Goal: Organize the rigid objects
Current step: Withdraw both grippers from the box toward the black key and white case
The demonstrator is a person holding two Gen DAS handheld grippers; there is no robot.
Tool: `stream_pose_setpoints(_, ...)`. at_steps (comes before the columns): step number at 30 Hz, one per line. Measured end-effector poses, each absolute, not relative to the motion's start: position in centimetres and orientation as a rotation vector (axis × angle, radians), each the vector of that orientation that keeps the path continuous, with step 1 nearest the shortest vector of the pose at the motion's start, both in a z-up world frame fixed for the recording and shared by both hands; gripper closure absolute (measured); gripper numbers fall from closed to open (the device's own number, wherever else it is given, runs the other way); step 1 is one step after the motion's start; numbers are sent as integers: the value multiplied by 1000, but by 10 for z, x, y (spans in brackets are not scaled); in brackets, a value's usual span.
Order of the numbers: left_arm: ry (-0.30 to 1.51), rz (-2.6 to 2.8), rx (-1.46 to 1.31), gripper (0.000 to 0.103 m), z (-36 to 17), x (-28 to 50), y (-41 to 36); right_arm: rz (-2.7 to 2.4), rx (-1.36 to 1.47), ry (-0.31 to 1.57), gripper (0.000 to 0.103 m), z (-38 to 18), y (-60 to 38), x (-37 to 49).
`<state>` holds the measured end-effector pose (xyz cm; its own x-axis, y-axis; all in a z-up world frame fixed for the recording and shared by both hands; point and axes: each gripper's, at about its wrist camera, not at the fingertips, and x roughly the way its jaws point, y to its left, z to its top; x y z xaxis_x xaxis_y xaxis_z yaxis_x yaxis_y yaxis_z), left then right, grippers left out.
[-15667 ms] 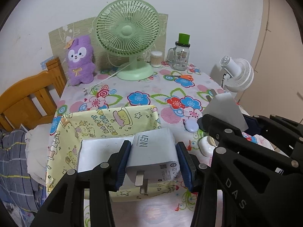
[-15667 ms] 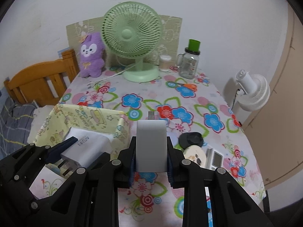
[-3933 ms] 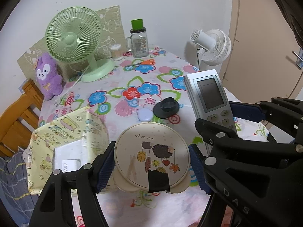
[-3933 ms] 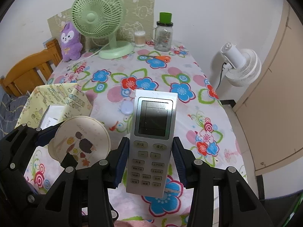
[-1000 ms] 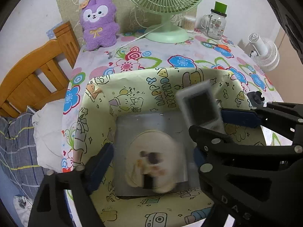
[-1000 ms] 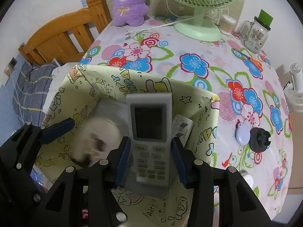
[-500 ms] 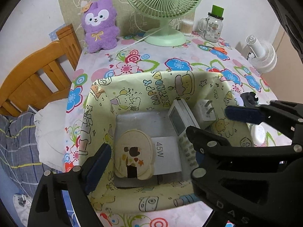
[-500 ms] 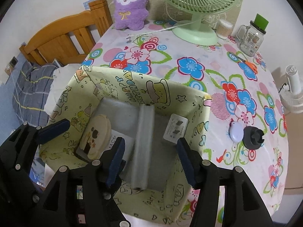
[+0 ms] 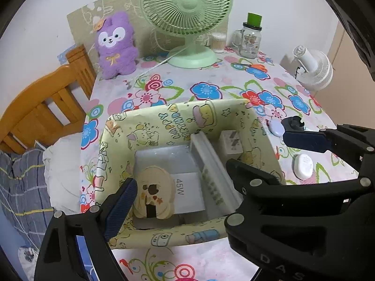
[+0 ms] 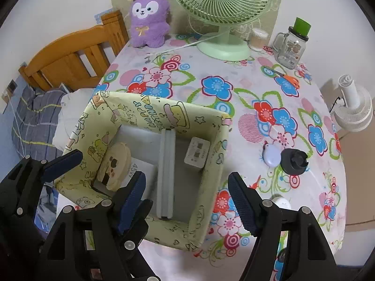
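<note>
Contents of pale-yellow cartoon-print paper box (image 10: 206, 187) — grey remote control (image 10: 166, 175), round beige disc (image 10: 114, 168); left gripper (image 9: 206, 161) fingers apart, empty; right gripper (image 10: 187, 196) jaws opening, gripping nothing

One box (image 10: 204, 213) holds two chargers (image 10: 197, 152), one remote (image 10: 166, 175), one round mirror (image 10: 114, 168).

We note a printed paper-covered box (image 10: 206, 121) on the glossy floral tablecloth (image 10: 234, 75). Inside the box, a smooth matt plastic remote (image 10: 166, 171). Behind the box, a plush toy (image 10: 150, 16), a plastic fan (image 10: 222, 0) and a varnished wooden bedframe (image 10: 70, 58).
</note>
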<state>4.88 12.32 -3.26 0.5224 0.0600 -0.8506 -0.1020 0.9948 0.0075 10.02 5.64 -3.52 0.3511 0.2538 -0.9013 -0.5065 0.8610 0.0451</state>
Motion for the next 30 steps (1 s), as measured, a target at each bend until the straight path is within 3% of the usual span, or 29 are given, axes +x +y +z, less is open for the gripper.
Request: stream_pose_setpoints(30, 988, 35, 30, 10, -13, 52, 53, 446, -218, 1069, 27, -14, -17, 97)
